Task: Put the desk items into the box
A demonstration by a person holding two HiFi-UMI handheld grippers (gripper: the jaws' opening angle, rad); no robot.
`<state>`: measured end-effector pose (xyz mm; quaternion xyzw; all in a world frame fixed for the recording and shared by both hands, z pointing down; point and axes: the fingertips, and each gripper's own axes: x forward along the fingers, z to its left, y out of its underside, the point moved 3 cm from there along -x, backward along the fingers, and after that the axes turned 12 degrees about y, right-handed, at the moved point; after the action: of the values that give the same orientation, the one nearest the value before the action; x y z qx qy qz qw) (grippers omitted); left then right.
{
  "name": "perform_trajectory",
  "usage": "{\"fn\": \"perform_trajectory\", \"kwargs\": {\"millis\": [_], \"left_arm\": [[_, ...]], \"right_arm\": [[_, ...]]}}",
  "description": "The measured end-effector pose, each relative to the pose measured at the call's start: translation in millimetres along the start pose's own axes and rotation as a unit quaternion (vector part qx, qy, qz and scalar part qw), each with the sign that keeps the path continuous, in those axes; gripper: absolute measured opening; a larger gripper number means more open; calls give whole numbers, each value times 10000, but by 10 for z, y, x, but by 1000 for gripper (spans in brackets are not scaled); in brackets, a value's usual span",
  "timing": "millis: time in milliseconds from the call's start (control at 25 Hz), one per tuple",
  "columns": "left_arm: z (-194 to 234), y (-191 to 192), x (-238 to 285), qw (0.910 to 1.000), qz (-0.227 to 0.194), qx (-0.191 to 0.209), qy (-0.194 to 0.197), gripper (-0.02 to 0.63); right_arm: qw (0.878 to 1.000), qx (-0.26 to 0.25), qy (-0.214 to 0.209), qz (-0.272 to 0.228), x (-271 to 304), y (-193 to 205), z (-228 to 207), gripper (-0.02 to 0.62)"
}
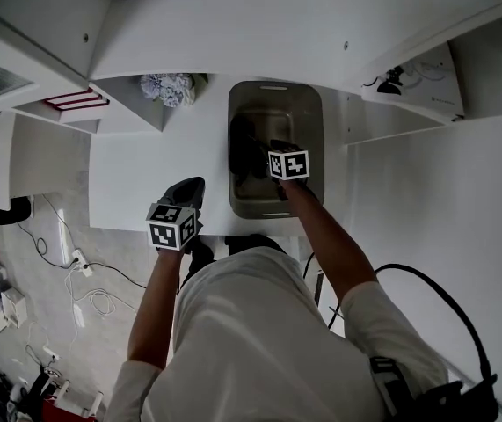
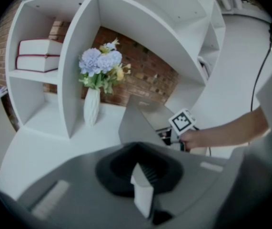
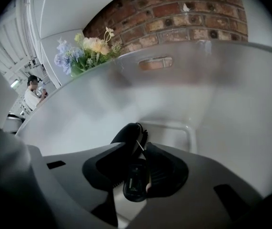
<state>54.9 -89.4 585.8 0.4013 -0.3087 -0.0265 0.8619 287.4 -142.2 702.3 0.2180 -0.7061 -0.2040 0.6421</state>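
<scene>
A white worktop (image 1: 145, 174) sits among white shelving against a brick wall. A vase of pale blue and yellow flowers (image 1: 170, 88) stands at its back, just left of the grey box (image 1: 312, 112). A shelf divider separates the vase from two stacked white books (image 2: 38, 55) with red edges. Loose cables (image 1: 83, 280) lie on the floor to the left. The box is open-topped with rounded corners and a handle slot in its far wall, and it stands on the worktop right of centre. The right gripper (image 3: 141, 147) reaches down into it with the walls all round. Its fingers are narrow and closed on a small, dark, glossy oblong item (image 3: 136, 184). Just past the fingertips is a rounded black shape with a thin line, but I cannot tell whether it belongs to that item. The left gripper (image 2: 138, 168) hovers over the worktop's near edge, left of the box, its fingers together with nothing between them.
</scene>
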Motion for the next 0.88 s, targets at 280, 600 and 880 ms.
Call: {"fn": "perform_trajectory", "kwargs": {"millis": [280, 600, 880], "left_arm": [[-60, -7, -115, 9998, -32, 148, 155, 3], [-94, -6, -170, 9991, 16, 273, 311, 4], [-208, -32, -189, 9979, -12, 432, 490, 3]], "right_arm": [[9993, 66, 180, -312, -269, -59, -3, 78], [9970, 45, 330, -696, -638, -116, 18, 11], [9949, 25, 308, -965, -938, -199, -5, 2]]}}
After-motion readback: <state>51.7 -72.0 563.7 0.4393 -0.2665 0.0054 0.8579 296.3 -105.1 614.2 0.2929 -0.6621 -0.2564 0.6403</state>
